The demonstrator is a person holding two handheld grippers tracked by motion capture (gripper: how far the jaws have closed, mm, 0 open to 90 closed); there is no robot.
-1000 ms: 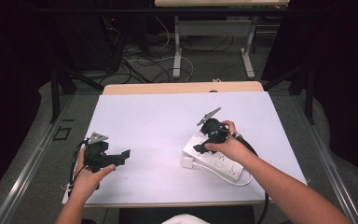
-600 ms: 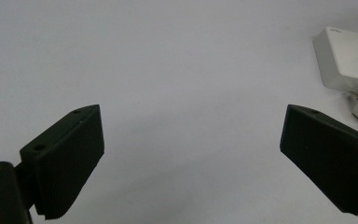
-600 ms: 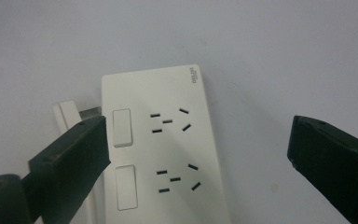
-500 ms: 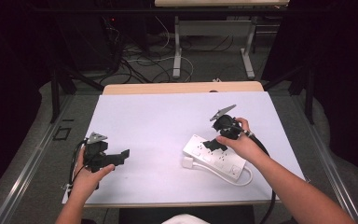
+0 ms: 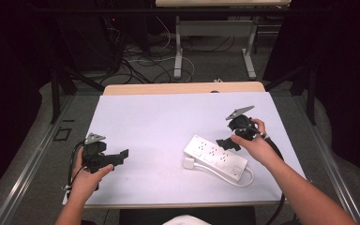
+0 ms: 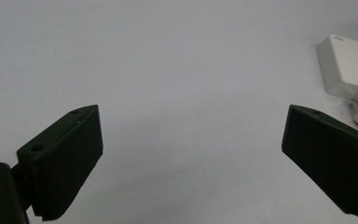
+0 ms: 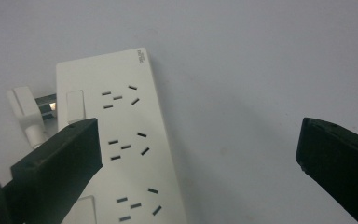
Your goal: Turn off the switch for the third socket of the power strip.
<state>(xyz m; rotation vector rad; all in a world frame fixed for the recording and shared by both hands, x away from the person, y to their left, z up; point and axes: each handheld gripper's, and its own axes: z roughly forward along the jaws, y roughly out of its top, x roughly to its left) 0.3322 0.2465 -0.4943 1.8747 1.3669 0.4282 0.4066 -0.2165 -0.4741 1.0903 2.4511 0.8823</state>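
A white power strip (image 5: 214,158) lies on the white table (image 5: 159,126) at the right of centre, its cord (image 5: 246,180) curling off its near end and its plug (image 5: 188,163) resting beside its left edge. My right gripper (image 5: 224,143) hovers open just above the strip's far right edge. In the right gripper view the strip (image 7: 121,140) with its sockets lies under the left jaw, and the plug (image 7: 28,112) sits at its left. My left gripper (image 5: 122,157) is open and empty near the table's front left. The left gripper view catches the strip's end (image 6: 352,70) at far right.
Beyond the table's far wooden edge (image 5: 183,88) stand another table's legs (image 5: 178,47) among loose cables on the floor (image 5: 136,61). A metal rail (image 5: 23,168) runs along the left side. Bare table surface stretches between the two grippers.
My right gripper has lifted off the power strip and drawn back to the right and slightly away. The strip now lies uncovered. The left gripper has stayed put.
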